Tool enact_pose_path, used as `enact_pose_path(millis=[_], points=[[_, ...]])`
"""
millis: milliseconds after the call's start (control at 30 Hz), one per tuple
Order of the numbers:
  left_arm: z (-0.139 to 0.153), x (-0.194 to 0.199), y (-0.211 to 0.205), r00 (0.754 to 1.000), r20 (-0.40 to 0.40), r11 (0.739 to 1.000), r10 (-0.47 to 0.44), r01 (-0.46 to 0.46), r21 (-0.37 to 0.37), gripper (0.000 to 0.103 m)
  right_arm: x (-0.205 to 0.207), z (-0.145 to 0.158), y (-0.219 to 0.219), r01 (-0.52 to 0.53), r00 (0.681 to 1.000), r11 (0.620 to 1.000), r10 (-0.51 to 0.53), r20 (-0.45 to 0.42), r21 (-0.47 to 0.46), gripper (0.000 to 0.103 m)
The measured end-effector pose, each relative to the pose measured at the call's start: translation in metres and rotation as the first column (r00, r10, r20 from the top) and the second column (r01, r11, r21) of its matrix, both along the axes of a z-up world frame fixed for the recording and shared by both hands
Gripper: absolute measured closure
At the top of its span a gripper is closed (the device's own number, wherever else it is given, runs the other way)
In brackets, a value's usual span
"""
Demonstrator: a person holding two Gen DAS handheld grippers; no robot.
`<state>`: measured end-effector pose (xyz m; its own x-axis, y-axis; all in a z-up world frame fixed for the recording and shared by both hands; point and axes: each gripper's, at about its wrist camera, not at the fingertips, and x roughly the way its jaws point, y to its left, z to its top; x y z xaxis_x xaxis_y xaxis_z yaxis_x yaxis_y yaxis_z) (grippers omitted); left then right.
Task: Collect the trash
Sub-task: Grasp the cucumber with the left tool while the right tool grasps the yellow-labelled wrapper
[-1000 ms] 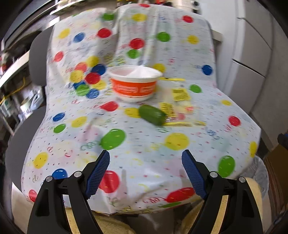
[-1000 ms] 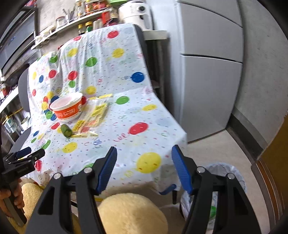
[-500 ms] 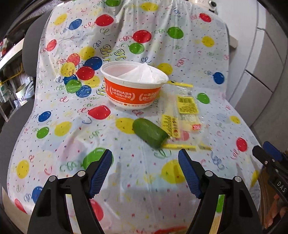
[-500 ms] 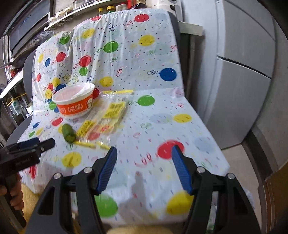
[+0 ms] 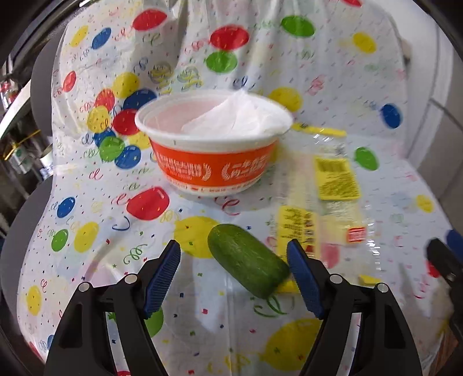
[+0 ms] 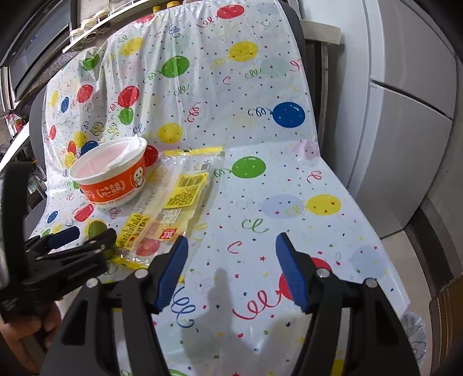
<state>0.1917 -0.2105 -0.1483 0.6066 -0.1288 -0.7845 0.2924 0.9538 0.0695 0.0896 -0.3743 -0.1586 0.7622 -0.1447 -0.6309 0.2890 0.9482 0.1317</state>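
Cucumber chunk sits between the left tool's spread jaws, not pinched; right tool is spread too, nothing in it.

A home kitchen: fridge, jar-lined shelf, balloon-print cover over a chair.
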Motion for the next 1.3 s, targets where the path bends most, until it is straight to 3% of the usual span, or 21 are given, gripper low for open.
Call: enact_pose_path(millis=[100, 167, 433, 500, 667, 900, 1033, 1100, 1167, 1233, 1300], points=[[0.001, -0.003, -0.003, 1.0, 0.007, 1.0, 0.005, -0.005, 0.018, 0.028, 0.0, -0.003, 0.001, -0.003, 1.0, 1.0, 0.003, -0.011, 0.001, 0.04], [0.007, -0.009, -0.002, 0.999, 0.006, 0.999, -0.033, 0.033, 0.002, 0.049, 0.0, -0.002, 0.002, -0.009, 1.0, 1.0, 0.009, -0.013, -0.001, 0.04], [0.035, -0.018, 0.035, 0.993, -0.031, 0.983, -0.115, 0.109, -0.15, 0.079, 0.01, -0.002, 0.01, -0.051, 0.998, 0.998, 0.052, -0.024, 0.047, 0.043], [0.041, -0.019, 0.046, 0.992, -0.035, 0.976, -0.122, 0.113, -0.187, 0.103, 0.015, -0.002, 0.012, -0.056, 0.998, 0.996, 0.058, -0.028, 0.067, 0.044], [0.048, -0.03, 0.063, 0.992, -0.001, 0.975, -0.128, 0.125, -0.185, 0.103, 0.035, -0.01, 0.016, -0.061, 0.997, 0.989, 0.068, -0.046, 0.133, 0.046], [0.036, -0.028, 0.072, 0.987, -0.026, 0.971, -0.156, 0.149, -0.185, 0.1, 0.065, -0.03, 0.013, -0.036, 0.995, 0.976, 0.056, -0.088, 0.214, 0.051], [0.039, -0.026, 0.074, 0.989, -0.013, 0.972, -0.147, 0.142, -0.185, 0.099, 0.078, -0.035, 0.014, -0.036, 0.994, 0.976, 0.058, -0.098, 0.213, 0.054], [0.039, -0.023, 0.073, 0.99, -0.017, 0.973, -0.142, 0.137, -0.185, 0.092, 0.084, -0.034, 0.015, -0.037, 0.993, 0.977, 0.059, -0.099, 0.211, 0.056], [0.036, -0.02, 0.071, 0.991, -0.022, 0.978, -0.129, 0.123, -0.168, 0.065, 0.088, -0.036, 0.018, -0.042, 0.993, 0.98, 0.062, -0.102, 0.194, 0.064], [0.035, -0.02, 0.07, 0.993, -0.014, 0.982, -0.118, 0.114, -0.15, 0.058, 0.092, -0.037, 0.021, -0.042, 0.993, 0.983, 0.061, -0.102, 0.176, 0.081], [0.036, -0.022, 0.069, 0.993, -0.009, 0.985, -0.114, 0.112, -0.132, 0.058, 0.092, -0.034, 0.02, -0.036, 0.995, 0.984, 0.052, -0.089, 0.176, 0.094]])
